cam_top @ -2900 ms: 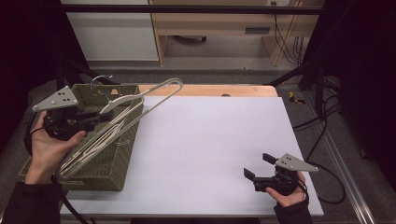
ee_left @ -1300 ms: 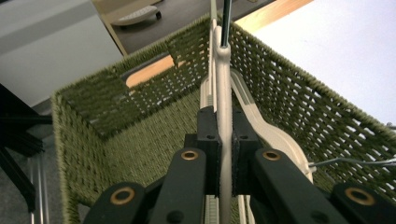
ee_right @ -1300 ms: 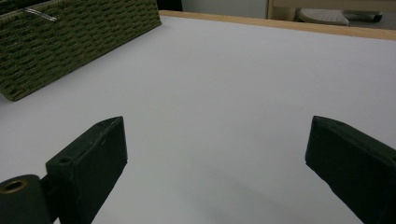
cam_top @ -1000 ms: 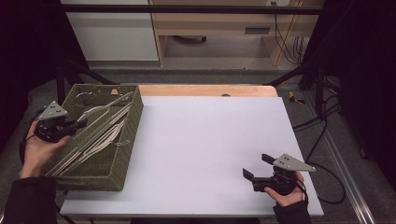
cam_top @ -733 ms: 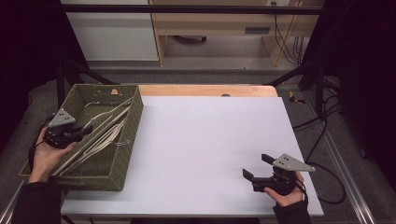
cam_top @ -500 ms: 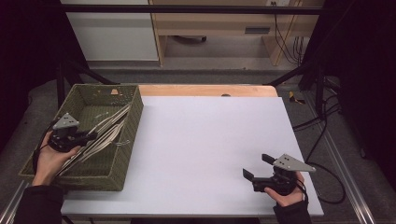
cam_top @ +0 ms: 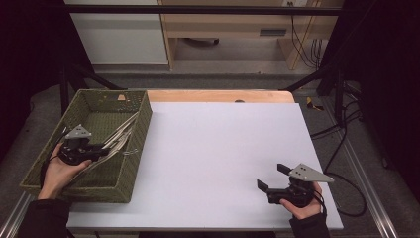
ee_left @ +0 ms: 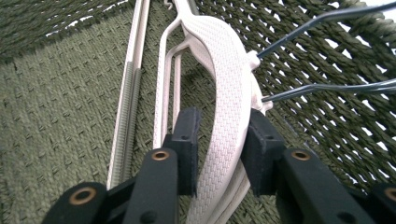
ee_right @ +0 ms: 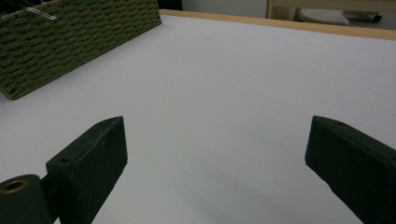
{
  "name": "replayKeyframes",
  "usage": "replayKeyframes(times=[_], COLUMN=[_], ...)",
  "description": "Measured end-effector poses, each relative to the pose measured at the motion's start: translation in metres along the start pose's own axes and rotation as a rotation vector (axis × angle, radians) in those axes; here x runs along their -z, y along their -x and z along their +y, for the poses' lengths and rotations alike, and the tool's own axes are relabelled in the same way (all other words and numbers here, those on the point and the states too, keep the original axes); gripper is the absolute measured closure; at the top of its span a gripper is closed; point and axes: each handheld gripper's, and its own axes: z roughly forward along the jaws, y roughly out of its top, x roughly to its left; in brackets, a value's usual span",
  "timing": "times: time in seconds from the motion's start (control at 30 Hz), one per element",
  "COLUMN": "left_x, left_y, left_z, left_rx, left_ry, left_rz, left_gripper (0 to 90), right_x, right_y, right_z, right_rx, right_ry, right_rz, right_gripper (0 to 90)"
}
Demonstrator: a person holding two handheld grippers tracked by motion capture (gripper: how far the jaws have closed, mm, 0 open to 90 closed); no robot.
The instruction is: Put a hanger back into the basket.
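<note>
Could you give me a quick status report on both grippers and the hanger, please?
Left gripper shut on white hanger, inside green basket. Right gripper open, idle on table. Nothing obstructing.

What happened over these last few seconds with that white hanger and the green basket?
The left gripper carried the white hanger from above the green basket down into it, moving toward the person, and laid it among the other hangers. Its fingers still sit on either side of the hanger. The right gripper stayed open over the white table, and the basket did not move.
</note>
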Motion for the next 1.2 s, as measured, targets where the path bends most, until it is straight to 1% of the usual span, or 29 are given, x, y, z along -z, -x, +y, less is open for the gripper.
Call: replayKeyframes(times=[0.03, 0.07, 0.1, 0.13, 0.23, 0.3, 0.33, 0.37, 0.4, 0.47, 0.5, 0.53, 0.57, 0.63, 0.7, 0.73, 0.83, 0.9, 0.93, 0.97, 1.03, 1.07, 1.13, 1.2], left_x=[0.001, 0.002, 0.003, 0.004, 0.012, 0.018, 0.021, 0.026, 0.029, 0.036, 0.04, 0.043, 0.045, 0.048, 0.051, 0.052, 0.055, 0.055, 0.055, 0.055, 0.053, 0.053, 0.051, 0.048], left_y=[0.0, 0.0, 0.001, 0.001, 0.002, 0.004, 0.005, 0.008, 0.009, 0.015, 0.018, 0.021, 0.024, 0.031, 0.038, 0.042, 0.053, 0.063, 0.066, 0.071, 0.081, 0.087, 0.096, 0.106], left_z=[0.0, -0.001, -0.001, -0.001, -0.001, 0.0, 0.001, 0.002, 0.003, 0.007, 0.008, 0.01, 0.011, 0.013, 0.015, 0.016, 0.017, 0.017, 0.017, 0.017, 0.016, 0.016, 0.015, 0.015], left_rx=[0.01, 0.007, 0.011, 0.002, 0.002, -0.005, 0.003, 0.007, 0.011, 0.017, 0.012, 0.019, 0.021, 0.049, 0.051, 0.06, 0.099, 0.09, 0.079, 0.078, 0.059, 0.056, 0.056, 0.057], left_ry=[0.014, 0.012, 0.019, 0.018, 0.052, 0.087, 0.101, 0.136, 0.154, 0.206, 0.224, 0.259, 0.283, 0.324, 0.355, 0.372, 0.41, 0.423, 0.424, 0.432, 0.432, 0.443, 0.457, 0.457], left_rz=[-0.003, -0.013, -0.014, -0.013, -0.009, 0.0, -0.011, -0.022, -0.028, -0.028, -0.032, -0.036, -0.044, -0.055, -0.051, -0.052, -0.096, -0.101, -0.101, -0.102, -0.102, -0.102, -0.118, -0.119], left_gripper=[65.0, 62.1, 59.9, 58.9, 55.8, 53.6, 53.1, 52.7, 51.6, 47.3, 45.4, 42.7, 39.6, 30.9, 25.3, 22.3, 14.6, 12.9, 11.4, 9.8, 7.6, 6.5, 6.3, 5.9], right_x=[0.0, 0.0, 0.0, 0.0, 0.001, 0.002, 0.002, 0.003, 0.003, 0.003, 0.003, 0.003, 0.004, 0.003, 0.003, 0.004, 0.005, 0.006, 0.006, 0.007, 0.007, 0.007, 0.009, 0.011], right_y=[0.0, -0.001, -0.001, -0.001, -0.001, 0.0, 0.0, 0.0, 0.0, 0.0, 0.0, 0.001, 0.001, 0.002, 0.002, 0.003, 0.003, 0.004, 0.004, 0.004, 0.004, 0.004, 0.004, 0.004], right_z=[0.0, 0.0, 0.0, 0.0, 0.001, 0.001, 0.001, 0.001, 0.002, 0.002, 0.002, 0.002, 0.002, 0.002, 0.002, 0.002, 0.003, 0.003, 0.003, 0.003, 0.003, 0.004, 0.004, 0.005], right_rx=[-0.002, -0.015, -0.015, -0.017, -0.018, -0.018, -0.018, -0.015, -0.021, -0.022, -0.028, -0.024, -0.025, -0.022, -0.018, -0.012, -0.015, -0.005, -0.01, -0.01, -0.004, -0.004, 0.002, -0.003], right_ry=[0.001, 0.007, 0.008, 0.007, 0.012, 0.015, 0.017, 0.016, 0.02, 0.02, 0.019, 0.021, 0.023, 0.027, 0.028, 0.027, 0.037, 0.039, 0.039, 0.04, 0.041, 0.041, 0.042, 0.054], right_rz=[0.001, -0.006, -0.005, -0.005, -0.004, -0.005, -0.005, -0.002, -0.006, -0.004, -0.004, -0.001, -0.003, -0.003, -0.004, 0.0, -0.006, -0.005, -0.007, -0.005, -0.004, -0.004, -0.005, -0.01], right_gripper=[6.2, 6.2, 6.2, 6.3, 6.2, 6.3, 6.3, 6.3, 6.2, 6.2, 6.2, 6.1, 6.1, 5.9, 5.5, 5.3, 4.1, 3.7, 3.7, 3.7, 3.4, 3.3, 2.8, 2.8])
